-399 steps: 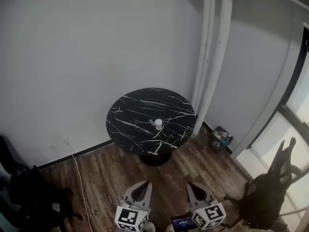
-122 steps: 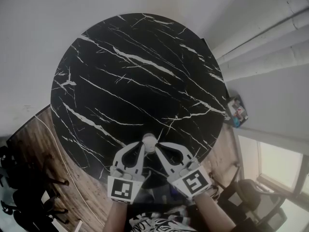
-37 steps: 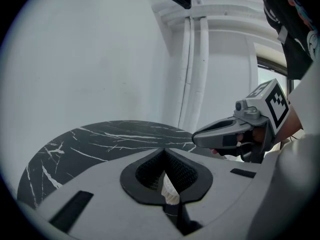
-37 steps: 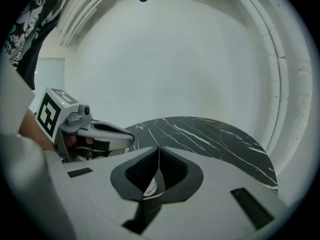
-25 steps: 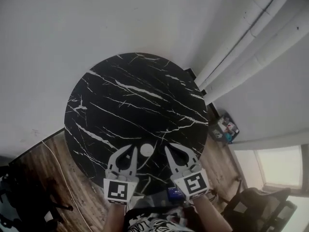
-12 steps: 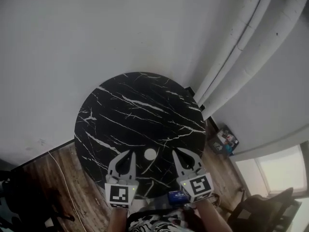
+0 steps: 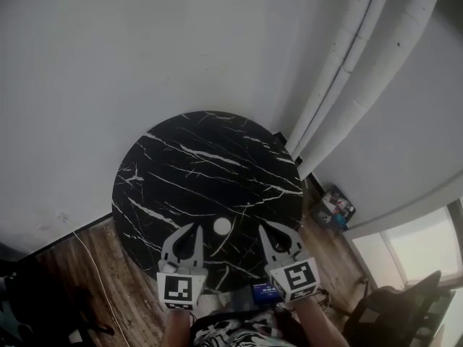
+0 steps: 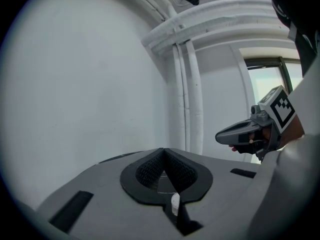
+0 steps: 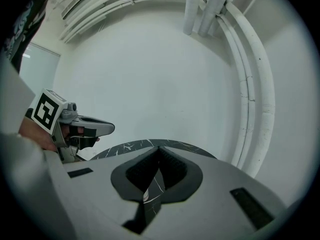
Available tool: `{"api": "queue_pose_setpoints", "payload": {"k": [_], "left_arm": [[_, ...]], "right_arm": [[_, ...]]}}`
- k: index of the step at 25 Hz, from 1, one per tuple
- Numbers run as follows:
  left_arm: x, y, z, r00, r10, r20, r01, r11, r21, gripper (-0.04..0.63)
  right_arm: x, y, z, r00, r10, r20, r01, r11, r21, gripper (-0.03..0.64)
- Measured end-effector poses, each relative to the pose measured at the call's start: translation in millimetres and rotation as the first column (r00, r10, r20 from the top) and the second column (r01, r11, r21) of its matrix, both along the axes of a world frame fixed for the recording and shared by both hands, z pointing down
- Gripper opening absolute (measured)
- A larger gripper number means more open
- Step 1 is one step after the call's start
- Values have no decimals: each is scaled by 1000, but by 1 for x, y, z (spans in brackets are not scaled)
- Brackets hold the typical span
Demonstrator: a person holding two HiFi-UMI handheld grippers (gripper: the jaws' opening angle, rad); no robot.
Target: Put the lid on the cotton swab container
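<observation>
At lower centre, the left gripper [image 7: 193,229] and right gripper [image 7: 267,228] flanked the cotton swab container [image 7: 222,228] untouched, jaws together, empty. Its lid [image 7: 222,225] looked seated, so nothing needed holding.

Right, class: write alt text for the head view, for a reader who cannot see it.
A small white container stands near the front edge of a round black marble table, between the left gripper and the right gripper, both shut and empty.
</observation>
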State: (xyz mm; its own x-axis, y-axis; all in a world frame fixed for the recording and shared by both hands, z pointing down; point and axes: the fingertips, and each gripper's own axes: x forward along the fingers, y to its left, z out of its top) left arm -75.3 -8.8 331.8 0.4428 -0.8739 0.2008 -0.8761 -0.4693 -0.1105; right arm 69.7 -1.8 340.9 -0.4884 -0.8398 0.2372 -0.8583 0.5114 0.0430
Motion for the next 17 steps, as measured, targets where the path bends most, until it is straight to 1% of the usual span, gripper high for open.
{"api": "queue_pose_setpoints", "payload": {"k": [5,11,17], "left_arm": [[5,3,-1,1000,10,-18,-10,1000,-1,12],[5,1,-3,1000,6,-10,-6,1000,-2,12],[5,-1,3,1000,-1,-14,1,1000,-11,12]], "right_arm": [[6,3,1,1000,9,1,-9,1000,-5,17],[9,0,3,1000,18,12,-18,1000,-12,17],[9,-3,2,1000,0,8,0,1000,-2,17]]}}
